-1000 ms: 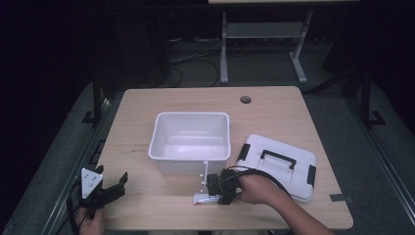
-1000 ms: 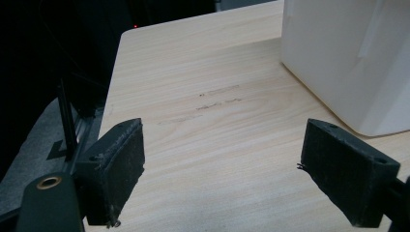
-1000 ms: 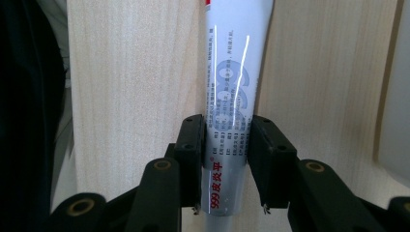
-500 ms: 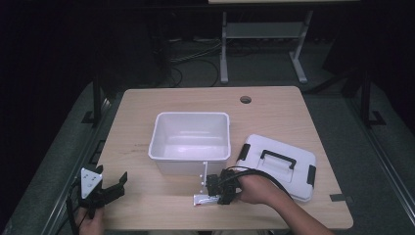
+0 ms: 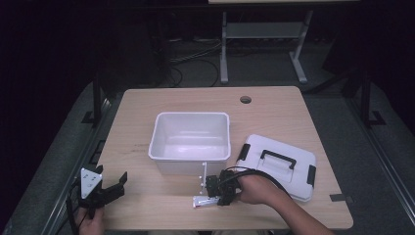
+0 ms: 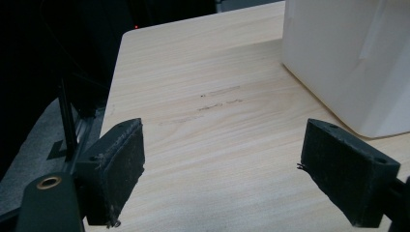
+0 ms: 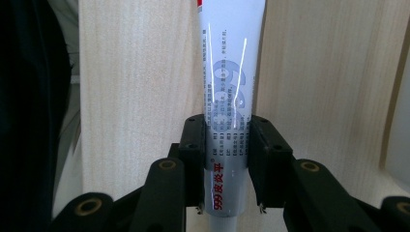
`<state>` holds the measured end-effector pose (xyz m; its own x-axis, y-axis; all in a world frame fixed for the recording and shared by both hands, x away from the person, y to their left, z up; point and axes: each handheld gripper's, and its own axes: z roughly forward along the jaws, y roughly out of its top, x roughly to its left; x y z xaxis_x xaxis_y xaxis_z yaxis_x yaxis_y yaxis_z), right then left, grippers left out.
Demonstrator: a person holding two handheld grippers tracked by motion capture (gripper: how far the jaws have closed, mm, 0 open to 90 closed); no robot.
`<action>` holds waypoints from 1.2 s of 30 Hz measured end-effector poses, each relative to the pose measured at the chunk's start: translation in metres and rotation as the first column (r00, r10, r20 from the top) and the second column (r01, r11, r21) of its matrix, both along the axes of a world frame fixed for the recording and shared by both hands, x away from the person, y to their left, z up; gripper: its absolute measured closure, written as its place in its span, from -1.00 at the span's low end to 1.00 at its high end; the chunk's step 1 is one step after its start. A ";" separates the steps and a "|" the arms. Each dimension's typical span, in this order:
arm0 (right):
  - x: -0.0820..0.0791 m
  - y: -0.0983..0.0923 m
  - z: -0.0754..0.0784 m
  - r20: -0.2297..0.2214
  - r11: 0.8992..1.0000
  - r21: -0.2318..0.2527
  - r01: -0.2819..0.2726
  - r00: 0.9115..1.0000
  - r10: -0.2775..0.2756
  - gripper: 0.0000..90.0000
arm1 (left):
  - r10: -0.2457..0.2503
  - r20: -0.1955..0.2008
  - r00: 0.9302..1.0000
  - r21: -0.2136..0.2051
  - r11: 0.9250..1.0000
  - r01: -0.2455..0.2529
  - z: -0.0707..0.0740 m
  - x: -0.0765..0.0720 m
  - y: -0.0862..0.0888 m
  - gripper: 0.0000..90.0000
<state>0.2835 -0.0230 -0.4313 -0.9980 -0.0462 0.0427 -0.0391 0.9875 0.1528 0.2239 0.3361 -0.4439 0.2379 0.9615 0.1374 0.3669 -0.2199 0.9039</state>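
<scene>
Tube: a white tube (image 7: pixel 231 96) lies flat on the surface (image 5: pixel 161 105), at the near edge, just in front of the white bin (image 5: pixel 191 142).
Long way of the tube: it runs left to right in the high view, with its free end sticking out to the left of the right hand-held gripper (image 5: pixel 215 191).
Right hand-held gripper: its two pads are clamped on the tube from both sides, near one end.
Left hand-held gripper (image 5: pixel 105 188): far off at the near left corner, pads wide apart, nothing between them.
Nearer hand: the right one.
Bin from the tube: just behind it, a little to the left. The lid (image 5: pixel 279 166) lies to the right.
Change from before: almost none. The tube and both hands sit in the same spots.
</scene>
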 end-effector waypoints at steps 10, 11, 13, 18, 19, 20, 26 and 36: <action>0.000 -0.005 0.012 -0.019 0.999 0.034 0.010 1.000 -0.009 0.54 | -0.001 -0.001 1.000 0.004 1.000 0.001 0.000 0.000 0.000 -0.67; 0.000 -0.005 0.014 -0.015 1.000 0.031 0.007 1.000 -0.006 0.54 | -0.001 -0.001 1.000 0.003 1.000 0.001 0.000 0.000 -0.001 -0.67; 0.000 -0.005 0.020 -0.011 1.000 0.031 0.004 1.000 -0.004 0.54 | -0.001 -0.001 1.000 0.003 1.000 0.001 0.000 0.000 -0.001 -0.67; 0.001 -0.001 0.035 0.000 0.999 0.036 -0.009 1.000 0.009 0.54 | 0.000 0.000 1.000 0.002 1.000 0.000 0.000 0.000 0.000 -0.67; 0.001 0.000 0.037 0.004 0.999 0.037 -0.011 1.000 0.010 0.54 | 0.000 -0.001 1.000 0.002 1.000 0.000 0.000 0.000 0.000 -0.67; 0.001 0.001 0.041 -0.001 0.999 0.043 -0.009 1.000 0.009 0.54 | 0.001 0.003 1.000 -0.002 1.000 -0.001 0.000 0.000 -0.001 -0.67; 0.002 0.007 0.061 0.011 0.999 0.040 -0.022 1.000 0.022 0.54 | 0.002 0.003 1.000 -0.004 1.000 -0.002 0.000 0.000 0.000 -0.67; 0.007 0.012 0.095 0.030 0.998 0.045 -0.034 0.999 0.032 0.54 | 0.002 0.002 1.000 -0.004 1.000 -0.002 0.000 0.000 -0.001 -0.67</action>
